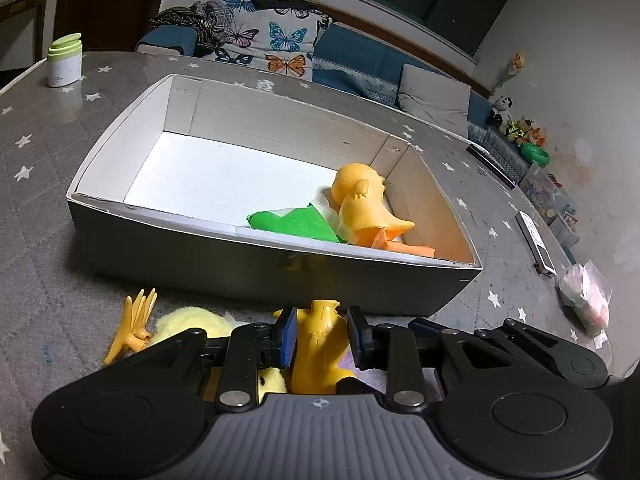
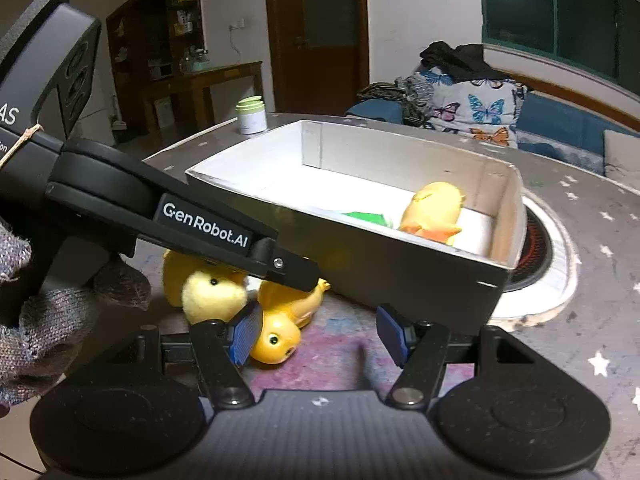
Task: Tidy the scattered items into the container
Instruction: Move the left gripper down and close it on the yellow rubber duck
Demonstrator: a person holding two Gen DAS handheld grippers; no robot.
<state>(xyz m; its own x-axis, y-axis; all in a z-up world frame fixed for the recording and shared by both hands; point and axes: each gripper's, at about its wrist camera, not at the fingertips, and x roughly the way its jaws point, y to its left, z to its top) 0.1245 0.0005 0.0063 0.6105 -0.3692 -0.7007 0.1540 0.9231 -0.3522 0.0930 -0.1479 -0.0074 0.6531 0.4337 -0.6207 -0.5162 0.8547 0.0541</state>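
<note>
- The left gripper (image 1: 321, 336) has its blue pads set against both sides of a glossy orange plastic duck toy (image 1: 320, 346), which lies on the grey star-patterned tabletop (image 1: 36, 208) just outside the near wall of the box; whether the pads truly pinch it cannot be told for certain, though they look closed on it.
- From the right wrist view, that same orange duck toy (image 2: 280, 330) lies head toward the camera, with the left gripper's black finger (image 2: 288, 268) pressing over its body.
- A fluffy pale-yellow plush chick (image 2: 214, 294) lies touching the orange duck toy, on its left in the right wrist view.
- A small orange plastic fan-shaped piece (image 1: 134, 322) lies on the tabletop beside the chick, near the box's front wall.
- The right gripper (image 2: 320, 334) hovers over the tabletop with its jaws wide apart and nothing between them; its left pad sits just beside the duck's head.
- The large rectangular cardboard box, grey outside and white inside, (image 1: 180, 240) stands in the middle of the tabletop.
- In the box's right-hand end lie a second orange plastic duck (image 1: 362, 204) and a green flat packet (image 1: 292, 226), touching one another.
- A white cylindrical tub with a pale-green lid (image 1: 64, 62) stands at the far left edge of the tabletop, well apart from the box.
</note>
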